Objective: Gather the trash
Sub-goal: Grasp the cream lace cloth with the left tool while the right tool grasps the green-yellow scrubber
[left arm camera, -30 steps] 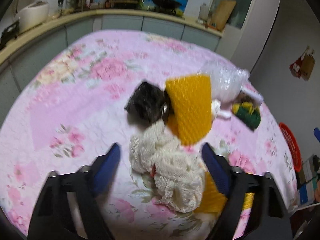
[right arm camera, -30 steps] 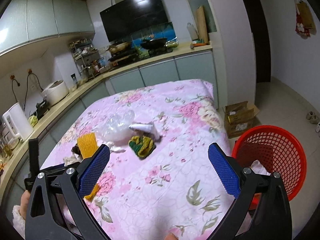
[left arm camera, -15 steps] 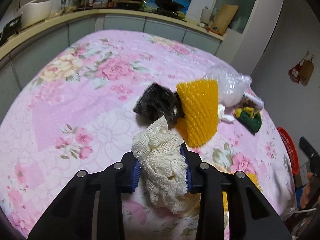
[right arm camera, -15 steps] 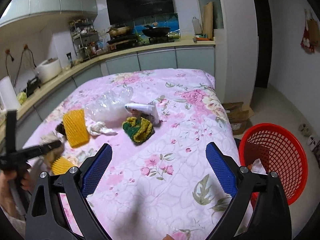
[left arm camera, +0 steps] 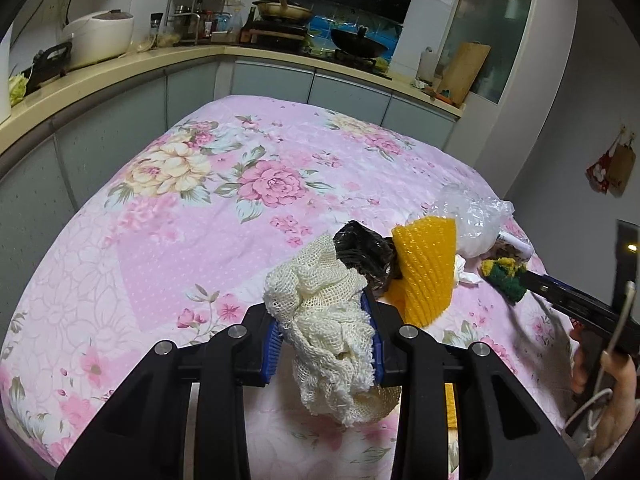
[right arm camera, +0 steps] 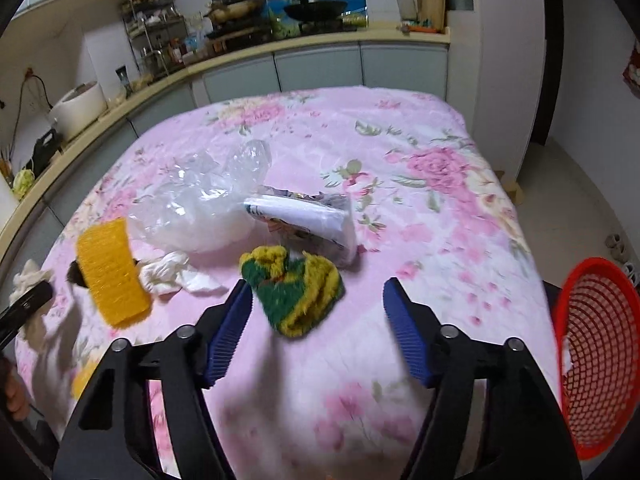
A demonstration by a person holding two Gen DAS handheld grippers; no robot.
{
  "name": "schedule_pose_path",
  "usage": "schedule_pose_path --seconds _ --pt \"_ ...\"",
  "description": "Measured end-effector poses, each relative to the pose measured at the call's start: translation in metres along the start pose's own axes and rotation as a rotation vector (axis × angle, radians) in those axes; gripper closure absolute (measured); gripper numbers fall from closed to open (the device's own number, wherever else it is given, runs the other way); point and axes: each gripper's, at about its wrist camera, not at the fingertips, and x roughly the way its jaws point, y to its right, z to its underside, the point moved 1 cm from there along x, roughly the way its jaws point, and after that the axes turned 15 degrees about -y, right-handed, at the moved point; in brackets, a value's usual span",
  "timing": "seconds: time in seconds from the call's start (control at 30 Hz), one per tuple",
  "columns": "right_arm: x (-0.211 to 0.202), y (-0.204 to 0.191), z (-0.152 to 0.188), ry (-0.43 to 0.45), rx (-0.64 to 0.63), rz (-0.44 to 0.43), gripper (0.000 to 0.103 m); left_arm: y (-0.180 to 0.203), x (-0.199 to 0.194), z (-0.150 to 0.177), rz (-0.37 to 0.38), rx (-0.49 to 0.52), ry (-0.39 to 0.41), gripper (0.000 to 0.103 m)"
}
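Left gripper [left arm camera: 322,342]: jaws, wide a second ago, now clamped on cream net wad [left arm camera: 328,320], lifted off pink floral cloth [left arm camera: 180,220]. Right gripper [right arm camera: 316,332]: jaws have just been closing, not touching green-yellow scrubber [right arm camera: 294,294] just beyond them. Red basket [right arm camera: 596,360] far right. Wrapper [right arm camera: 308,220] print unreadable.

Grey cabinets [left arm camera: 348,92] under a beige counter [left arm camera: 120,76] curve around the floral-covered table [left arm camera: 200,216].

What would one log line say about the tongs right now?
left tongs: shut on cream mesh net | right tongs: open, closing around green-yellow scrubber | red basket: beside table
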Motion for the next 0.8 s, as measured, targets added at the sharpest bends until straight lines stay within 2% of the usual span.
schedule_pose_path --seconds 0.13,0.2,0.3,0.47,0.6,0.67,0.7,0.8 --pt "0.016 -0.006 -0.01 -0.033 -0.01 -0.028 0.045 -0.002 0.001 0.0 0.004 -0.001 -0.001 0.07" --pt "0.023 -0.009 -0.01 -0.064 -0.022 -0.037 0.051 -0.002 0.001 0.001 0.009 0.002 -0.003 0.07" --pt "0.019 -0.016 -0.006 -0.062 -0.054 -0.06 0.054 -0.003 0.002 0.001 0.01 0.001 -0.003 0.07" --pt "0.006 -0.027 0.004 -0.056 -0.107 -0.102 0.055 -0.003 0.002 0.0 0.014 -0.003 -0.004 0.07" --pt "0.007 -0.031 0.003 -0.039 -0.137 -0.057 0.054 0.0 0.004 0.001 0.016 0.009 -0.007 0.07" --pt "0.013 -0.031 0.0 -0.055 -0.14 -0.06 0.052 0.001 0.004 0.002 0.014 0.01 -0.01 0.07" --pt "0.017 -0.031 -0.002 -0.069 -0.139 -0.059 0.048 0.001 0.005 0.002 0.013 0.009 -0.01 0.07" --pt "0.027 -0.03 -0.004 -0.089 -0.132 -0.065 0.047 -0.001 0.005 0.002 0.005 0.004 -0.008 0.07"
